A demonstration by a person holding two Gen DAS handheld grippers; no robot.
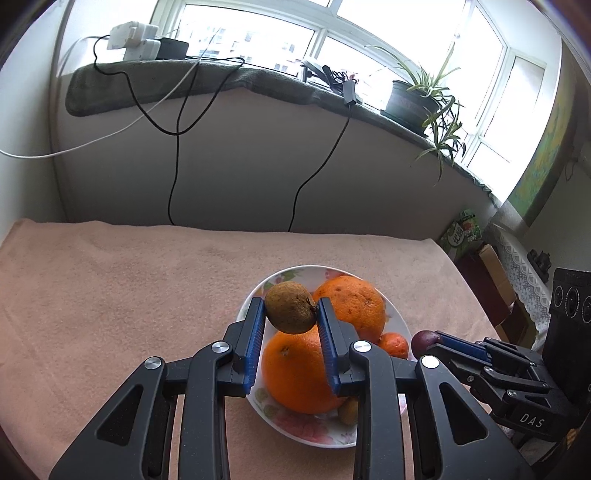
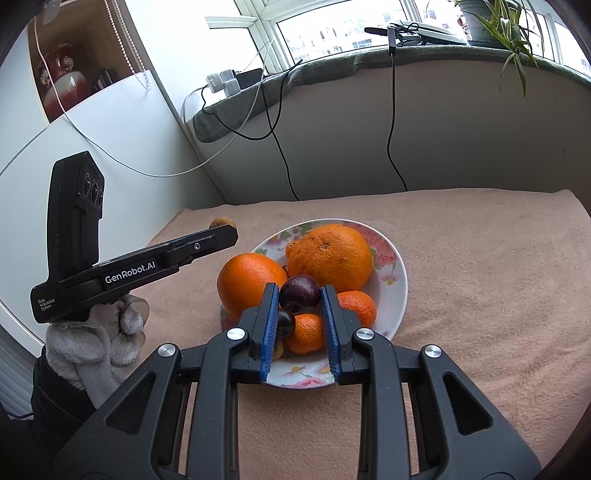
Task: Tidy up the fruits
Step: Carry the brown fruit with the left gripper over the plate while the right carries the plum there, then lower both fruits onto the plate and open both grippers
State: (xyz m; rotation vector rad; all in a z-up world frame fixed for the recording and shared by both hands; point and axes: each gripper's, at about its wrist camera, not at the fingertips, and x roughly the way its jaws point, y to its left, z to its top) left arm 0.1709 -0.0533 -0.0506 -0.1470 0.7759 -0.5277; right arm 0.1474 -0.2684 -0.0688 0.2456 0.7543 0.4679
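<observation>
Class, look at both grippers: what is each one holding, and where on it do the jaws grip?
Left gripper: a brown kiwi, pinched across its sides. Right gripper: a dark plum, pinched across its sides.

We see a bright white-framed window (image 1: 258, 33), beneath it a grey-green cloth-covered sill (image 1: 155, 79), a potted spider plant (image 1: 424, 96) at its right end, black cables (image 1: 173, 155) trailing down the pale wall.

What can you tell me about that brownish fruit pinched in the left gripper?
The brown fruit is small, roundish and dull olive-brown, with rough matte skin and a dry stem nub on one side. The left gripper is shut on it, blue ribbed pads pressing both flanks. It hangs in the air above the plate, touching nothing else.
</observation>
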